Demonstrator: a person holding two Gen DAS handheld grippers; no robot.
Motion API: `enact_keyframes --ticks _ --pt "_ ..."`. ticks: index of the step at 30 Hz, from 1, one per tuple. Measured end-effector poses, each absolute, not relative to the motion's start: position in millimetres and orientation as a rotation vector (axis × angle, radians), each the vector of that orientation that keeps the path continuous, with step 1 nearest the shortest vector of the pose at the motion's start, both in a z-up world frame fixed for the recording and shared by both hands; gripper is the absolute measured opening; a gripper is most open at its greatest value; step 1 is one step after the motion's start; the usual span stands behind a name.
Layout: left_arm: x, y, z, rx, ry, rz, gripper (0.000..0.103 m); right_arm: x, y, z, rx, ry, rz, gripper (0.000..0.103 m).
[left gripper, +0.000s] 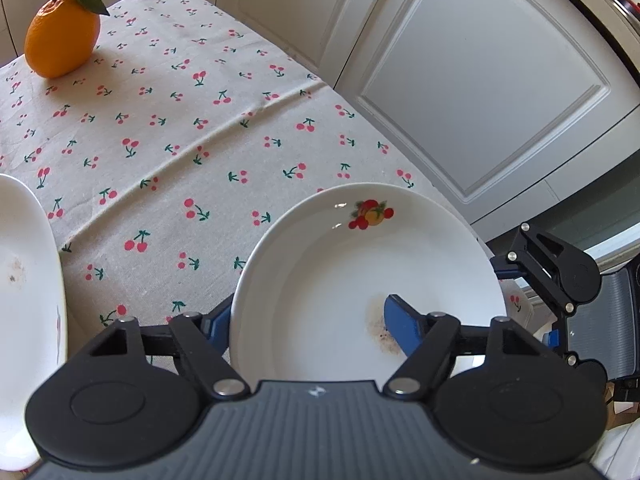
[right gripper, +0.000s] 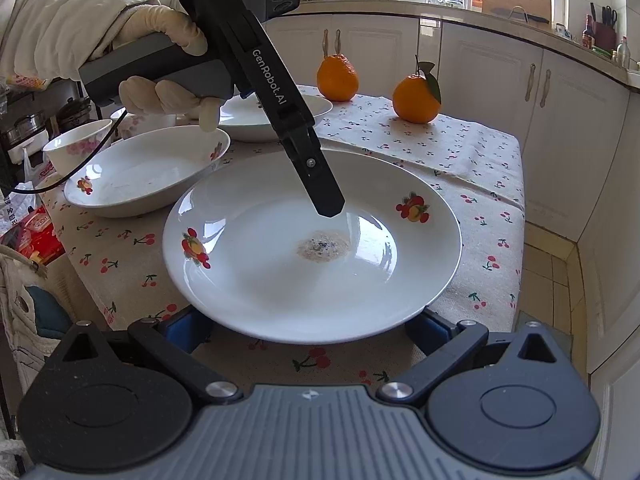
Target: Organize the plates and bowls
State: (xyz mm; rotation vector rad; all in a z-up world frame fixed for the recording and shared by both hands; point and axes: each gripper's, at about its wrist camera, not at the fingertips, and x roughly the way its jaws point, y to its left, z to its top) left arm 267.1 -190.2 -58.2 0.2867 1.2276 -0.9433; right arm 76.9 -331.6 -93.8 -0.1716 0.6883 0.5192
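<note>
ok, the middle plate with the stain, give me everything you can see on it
The plate is white, glossy, ceramic-looking, round and shallow, with a wide sloping rim carrying fruit decals. A brownish speckled stain sits in its centre. It lies flat on the cherry-print cloth near the table's front edge. The left gripper straddles its rim, one blue finger over the well, the other outside. The right gripper has its fingers flanking the near rim; contact is unclear.
</note>
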Motion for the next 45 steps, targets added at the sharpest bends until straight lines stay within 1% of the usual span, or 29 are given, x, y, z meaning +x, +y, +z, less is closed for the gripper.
enact_keyframes --ticks 9,20,32,45 --pt "264 -191 -58 0.296 1.213 -0.933 0.075 79 -330 -92 -0.168 0.707 0.513 0.103" --pt "263 -192 -41 0.29 1.167 -0.931 0.075 85 -333 -80 -0.193 0.7 0.522 0.103" --pt "296 -206 -37 0.268 1.123 -0.918 0.075 121 -351 -72 -0.239 0.692 0.535 0.103" --pt "333 -223 -56 0.265 1.103 -0.882 0.074 155 -365 -80 -0.236 0.695 0.511 0.103"
